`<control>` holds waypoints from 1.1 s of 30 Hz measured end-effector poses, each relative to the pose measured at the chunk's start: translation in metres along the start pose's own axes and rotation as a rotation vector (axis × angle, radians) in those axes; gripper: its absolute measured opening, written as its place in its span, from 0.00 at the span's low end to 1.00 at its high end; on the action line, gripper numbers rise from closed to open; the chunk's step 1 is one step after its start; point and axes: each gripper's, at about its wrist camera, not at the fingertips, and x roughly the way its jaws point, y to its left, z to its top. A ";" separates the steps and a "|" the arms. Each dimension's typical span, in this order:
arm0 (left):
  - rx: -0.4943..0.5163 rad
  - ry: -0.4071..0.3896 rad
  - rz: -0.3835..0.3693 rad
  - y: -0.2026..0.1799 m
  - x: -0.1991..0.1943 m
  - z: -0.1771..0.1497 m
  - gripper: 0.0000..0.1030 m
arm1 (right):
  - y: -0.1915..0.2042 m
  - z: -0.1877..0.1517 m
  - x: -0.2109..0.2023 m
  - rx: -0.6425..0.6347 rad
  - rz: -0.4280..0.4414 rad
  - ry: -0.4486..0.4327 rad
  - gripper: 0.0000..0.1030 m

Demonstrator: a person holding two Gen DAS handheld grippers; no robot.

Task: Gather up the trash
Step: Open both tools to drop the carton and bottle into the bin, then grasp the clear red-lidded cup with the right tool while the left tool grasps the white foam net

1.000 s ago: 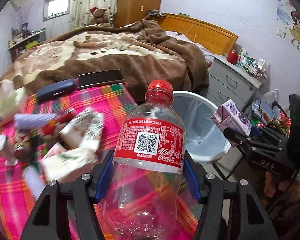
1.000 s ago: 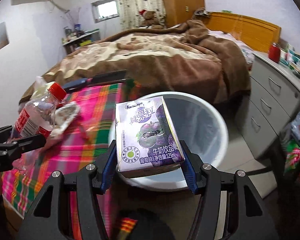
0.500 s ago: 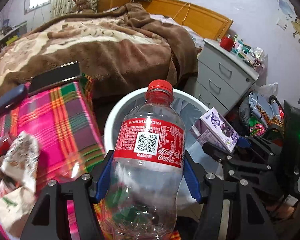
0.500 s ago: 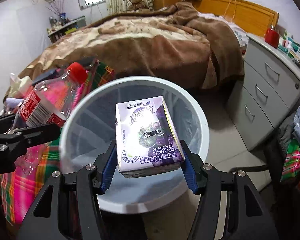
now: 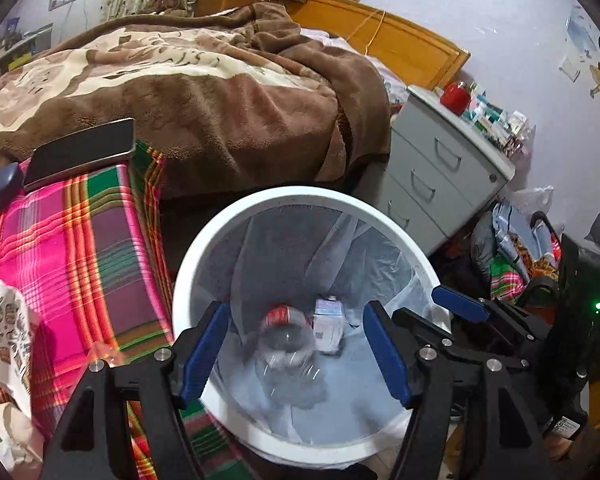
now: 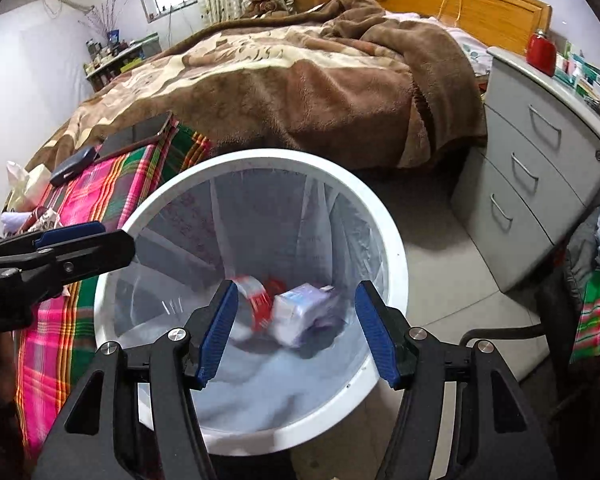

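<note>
A white bin (image 5: 204, 248) with a clear liner stands on the floor beside the table. It also shows in the right wrist view (image 6: 396, 264). A clear plastic bottle (image 5: 286, 338) with a red label and a purple milk carton (image 5: 329, 326) lie inside at the bottom. They also show in the right wrist view: the bottle (image 6: 256, 302), blurred, and the carton (image 6: 304, 312). My left gripper (image 5: 296, 350) is open and empty above the bin. My right gripper (image 6: 296, 330) is open and empty above the bin.
A table with a pink plaid cloth (image 5: 72, 248) is left of the bin, with wrappers (image 5: 4, 332), a phone (image 5: 80, 152) and a dark case (image 6: 74, 165) on it. A bed with a brown blanket (image 6: 300, 80) is behind. Grey drawers (image 6: 540, 168) stand at the right.
Both grippers opened over the bin. The bottle left my left gripper and the carton left my right gripper; both now lie in the bin.
</note>
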 end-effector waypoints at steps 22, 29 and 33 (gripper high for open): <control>-0.147 -0.224 0.181 0.073 -0.161 -0.089 0.68 | 0.066 -0.010 -0.045 -0.054 0.117 -0.130 0.61; -0.243 -0.280 0.308 0.116 -0.204 -0.135 0.68 | 0.105 -0.019 -0.039 -0.101 0.168 -0.116 0.61; -0.291 -0.289 0.364 0.140 -0.218 -0.160 0.68 | 0.126 -0.023 -0.033 -0.128 0.197 -0.113 0.61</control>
